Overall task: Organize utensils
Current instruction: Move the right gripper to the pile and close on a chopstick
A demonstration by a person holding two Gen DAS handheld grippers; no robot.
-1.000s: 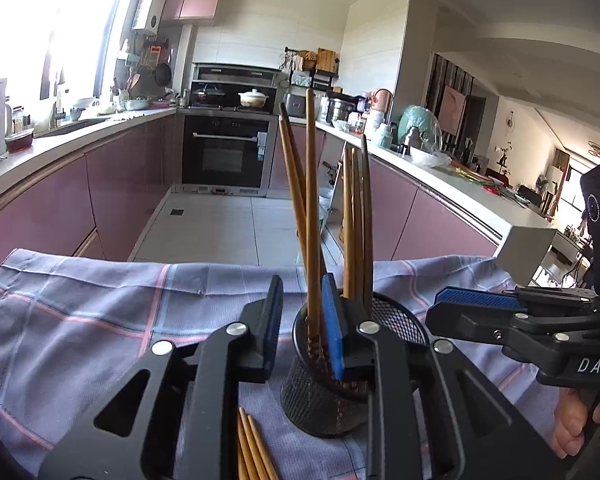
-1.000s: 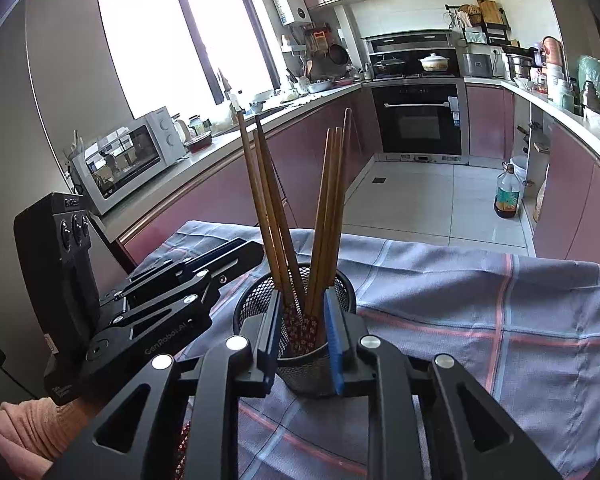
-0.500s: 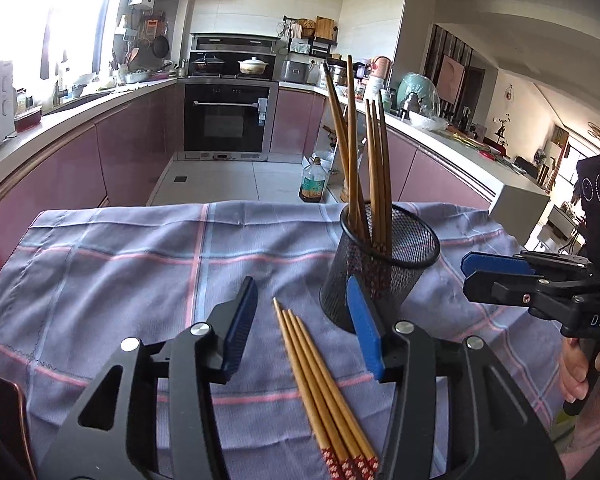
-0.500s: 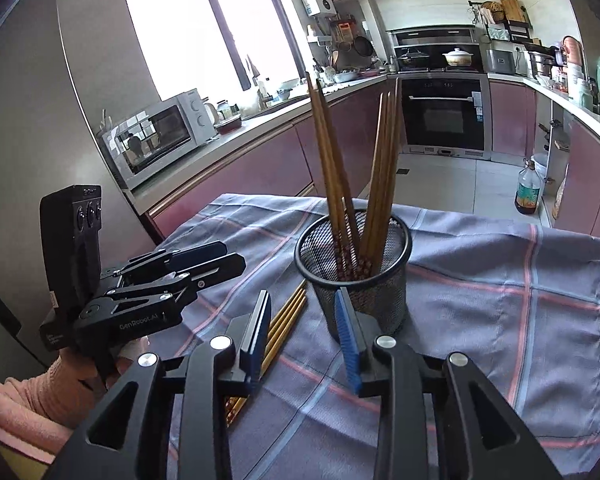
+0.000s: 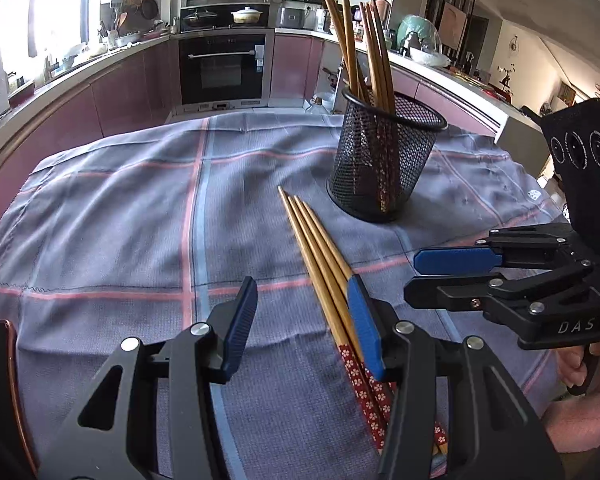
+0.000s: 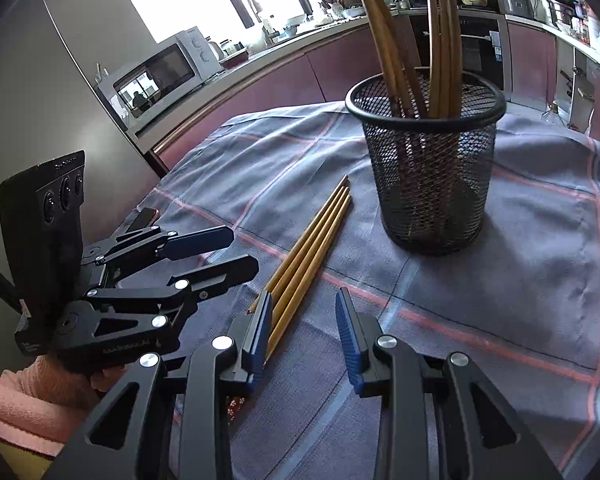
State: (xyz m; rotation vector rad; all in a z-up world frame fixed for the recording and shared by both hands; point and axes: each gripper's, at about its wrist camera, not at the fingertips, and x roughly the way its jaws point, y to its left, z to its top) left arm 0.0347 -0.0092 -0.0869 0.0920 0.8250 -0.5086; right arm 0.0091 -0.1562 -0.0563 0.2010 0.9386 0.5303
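A black mesh cup (image 5: pixel 384 160) stands on the checked cloth and holds several upright wooden chopsticks (image 5: pixel 364 44); it also shows in the right wrist view (image 6: pixel 432 176). Several loose chopsticks (image 5: pixel 320 256) lie flat on the cloth in front of the cup, their red flowered ends toward me; they also show in the right wrist view (image 6: pixel 312 248). My left gripper (image 5: pixel 304 320) is open and empty, low over the cloth, its right finger beside the loose chopsticks. My right gripper (image 6: pixel 304 328) is open and empty, its left finger next to the chopstick bundle.
The blue-grey checked cloth (image 5: pixel 120 220) covers the table. A dark phone (image 6: pixel 142 218) lies near the left edge. Each gripper sees the other: the right one (image 5: pixel 500 276) beside the chopsticks, the left one (image 6: pixel 172 264) to their left. Kitchen counters and an oven (image 5: pixel 222 68) lie beyond.
Both grippers have pulled back and down from the mesh cup and opened wider. The chopsticks they held stay in the cup. The loose chopsticks on the cloth have come into view.
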